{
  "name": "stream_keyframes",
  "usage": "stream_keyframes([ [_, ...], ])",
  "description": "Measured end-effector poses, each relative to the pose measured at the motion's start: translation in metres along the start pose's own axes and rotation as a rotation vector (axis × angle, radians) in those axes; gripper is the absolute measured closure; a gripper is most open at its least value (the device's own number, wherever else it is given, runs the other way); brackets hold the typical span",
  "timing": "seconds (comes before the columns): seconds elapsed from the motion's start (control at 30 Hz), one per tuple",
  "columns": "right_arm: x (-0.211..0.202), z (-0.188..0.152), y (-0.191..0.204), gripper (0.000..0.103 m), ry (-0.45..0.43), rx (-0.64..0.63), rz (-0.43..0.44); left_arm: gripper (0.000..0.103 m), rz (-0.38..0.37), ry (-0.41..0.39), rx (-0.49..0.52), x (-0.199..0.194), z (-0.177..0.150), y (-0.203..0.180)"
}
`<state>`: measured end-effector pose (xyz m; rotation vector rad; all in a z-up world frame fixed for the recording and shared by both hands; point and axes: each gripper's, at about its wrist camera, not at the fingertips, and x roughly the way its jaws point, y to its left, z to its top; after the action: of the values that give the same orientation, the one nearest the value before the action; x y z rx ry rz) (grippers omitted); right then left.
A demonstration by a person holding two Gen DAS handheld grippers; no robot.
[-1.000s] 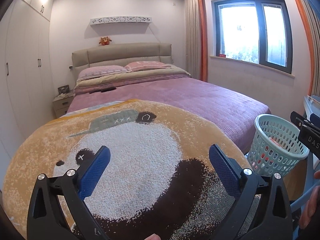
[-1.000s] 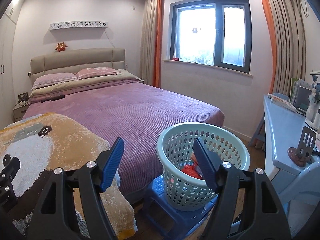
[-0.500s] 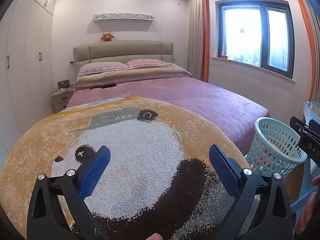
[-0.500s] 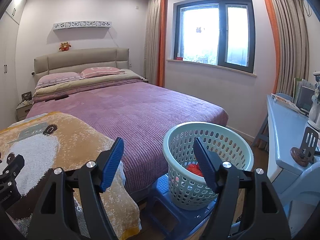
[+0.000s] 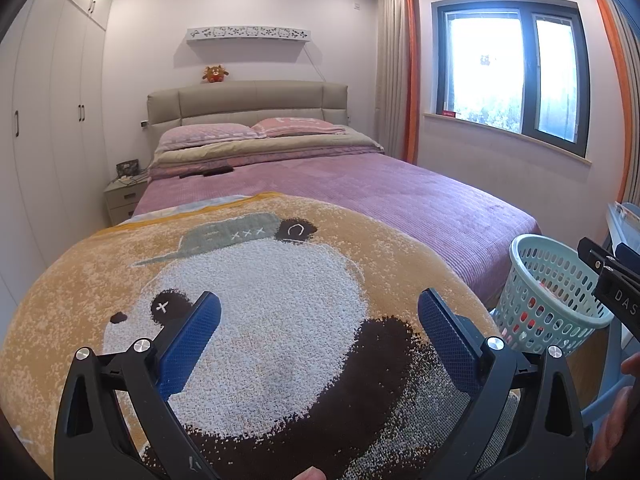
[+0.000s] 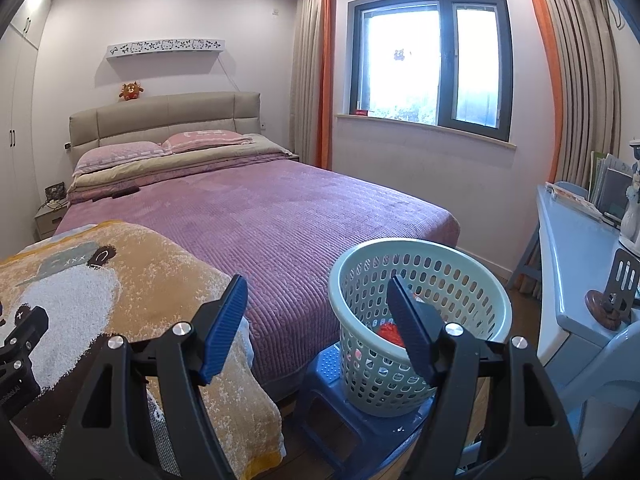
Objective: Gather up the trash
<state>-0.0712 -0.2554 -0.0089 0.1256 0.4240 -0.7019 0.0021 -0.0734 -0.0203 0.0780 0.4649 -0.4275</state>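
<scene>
Pale green plastic, pierced all over with slots, made up the basket (image 6: 420, 320) that served as the trash bin; it sat low and right of centre in the right wrist view, standing on a blue stool (image 6: 320, 380) just beside the foot of the bed (image 6: 300, 216). Something red (image 6: 390, 332) lay in its bottom, probably rubbish already dropped in. Raising the bin on the stool likely kept its mouth within easy reach of a lowered hand.

In that view the right gripper (image 6: 316, 320) filled the lower centre of the frame with its blue pads parted wide and nothing between them, its right finger overlapping the basket's rim. The left gripper (image 5: 320, 340), at the bottom of the left wrist view, was spread just as wide and also held nothing, hovering over the panda blanket (image 5: 260, 300) that covered the near corner of the bed. Both seemed held open and ready, as no loose trash showed on the bedding.

Beyond lay the purple bedspread, with pillows (image 5: 248, 132) and a padded headboard (image 5: 244, 100) at upper centre. A nightstand (image 5: 124, 196) stood at left, a window (image 6: 432, 68) at upper right, and a light blue desk (image 6: 576, 264) with clutter at the right edge crowded the basket's far side.
</scene>
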Motion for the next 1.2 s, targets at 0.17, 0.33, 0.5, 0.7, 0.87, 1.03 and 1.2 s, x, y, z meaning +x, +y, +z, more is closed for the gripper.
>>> stream_keyframes([
  [0.17, 0.0008, -0.0005, -0.0002, 0.035, 0.000, 0.002, 0.001, 0.008, -0.001, 0.000, 0.000, 0.0001, 0.0000, 0.0006],
  [0.33, 0.0010, 0.0000, -0.0002, 0.035, 0.002, 0.005, 0.004, 0.008, -0.001, 0.000, 0.006, 0.0003, -0.0009, 0.0000],
  [0.5, -0.0010, 0.0001, 0.0012, 0.035, -0.006, -0.001, 0.006, 0.008, -0.001, 0.000, 0.007, 0.0004, -0.0011, 0.0000],
  [0.7, -0.0020, -0.0002, 0.0011, 0.035, -0.008, -0.001, 0.007, 0.008, -0.001, 0.001, 0.007, 0.0003, -0.0016, 0.0000],
  [0.87, -0.0025, -0.0001, 0.0010, 0.035, -0.008, 0.000, 0.007, 0.008, -0.001, 0.000, 0.007, 0.0004, -0.0011, 0.0000],
  [1.03, -0.0019, 0.0013, 0.0007, 0.035, -0.008, -0.001, 0.010, 0.008, 0.000, 0.000, 0.008, 0.0003, -0.0013, 0.0000],
  [1.2, -0.0020, 0.0022, 0.0003, 0.035, -0.007, -0.002, 0.011, 0.008, 0.000, -0.002, 0.008, -0.0001, -0.0010, 0.0003],
])
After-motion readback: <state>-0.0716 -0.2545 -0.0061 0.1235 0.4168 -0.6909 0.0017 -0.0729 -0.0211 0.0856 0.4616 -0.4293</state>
